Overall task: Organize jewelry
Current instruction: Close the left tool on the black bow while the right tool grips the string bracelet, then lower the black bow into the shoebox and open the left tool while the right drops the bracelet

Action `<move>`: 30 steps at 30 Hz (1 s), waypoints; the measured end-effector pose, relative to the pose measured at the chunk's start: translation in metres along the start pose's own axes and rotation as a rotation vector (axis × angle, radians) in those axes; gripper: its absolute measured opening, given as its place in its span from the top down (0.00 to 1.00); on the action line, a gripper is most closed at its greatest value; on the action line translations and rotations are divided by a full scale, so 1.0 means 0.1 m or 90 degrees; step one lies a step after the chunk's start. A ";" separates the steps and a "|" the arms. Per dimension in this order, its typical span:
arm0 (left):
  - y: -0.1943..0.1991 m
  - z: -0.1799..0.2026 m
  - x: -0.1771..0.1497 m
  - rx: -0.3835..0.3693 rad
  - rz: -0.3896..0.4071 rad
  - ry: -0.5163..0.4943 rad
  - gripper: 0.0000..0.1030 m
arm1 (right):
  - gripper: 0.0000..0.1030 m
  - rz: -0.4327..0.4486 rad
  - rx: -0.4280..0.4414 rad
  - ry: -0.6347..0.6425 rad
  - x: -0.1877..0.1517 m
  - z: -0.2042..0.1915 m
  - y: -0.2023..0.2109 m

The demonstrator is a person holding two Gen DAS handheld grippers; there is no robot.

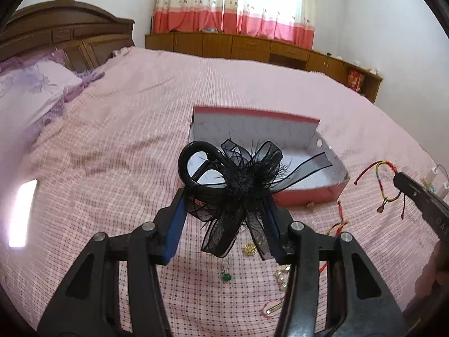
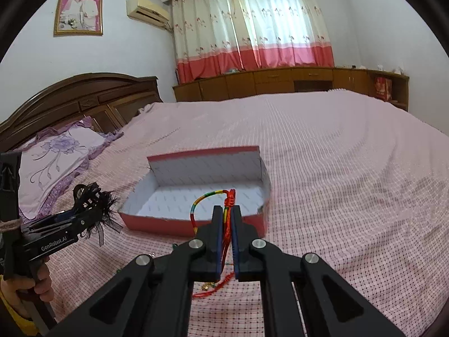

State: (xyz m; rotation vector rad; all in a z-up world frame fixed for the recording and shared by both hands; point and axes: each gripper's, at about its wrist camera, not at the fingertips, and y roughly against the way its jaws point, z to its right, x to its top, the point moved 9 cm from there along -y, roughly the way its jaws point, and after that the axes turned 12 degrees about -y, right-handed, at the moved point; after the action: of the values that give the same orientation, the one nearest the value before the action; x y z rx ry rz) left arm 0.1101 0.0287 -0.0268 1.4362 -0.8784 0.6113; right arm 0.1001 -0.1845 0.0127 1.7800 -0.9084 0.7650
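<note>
Left wrist view: my left hand-held gripper [image 1: 227,196] pinches a black hair clip [image 1: 235,174], half-open around it. My right hand-held gripper [image 2: 227,210] clamps a colourful bracelet [image 2: 207,199]. Just beyond both sits the open box [image 2: 196,224] on the bed [image 2: 336,154].

box: open red cardboard box with white lining [image 2: 196,224] on the pink checked bedspread [image 2: 336,168], inside bare, far wall upright | left of box: black feathered bow hair clip [image 1: 238,179] held above the bed | near side: small trinkets [image 1: 226,276] scattered | right, beyond: bedspread open
</note>
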 end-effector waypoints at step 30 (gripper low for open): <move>-0.32 -0.17 0.91 0.036 0.112 0.002 0.58 | 0.93 0.064 0.029 0.014 0.71 -0.32 -0.58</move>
State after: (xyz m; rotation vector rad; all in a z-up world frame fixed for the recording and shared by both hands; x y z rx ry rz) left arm 0.1897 0.0301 0.0301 1.4175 -0.9995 0.7757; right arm 0.1831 -0.1561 0.0543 1.7723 -0.9795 0.8744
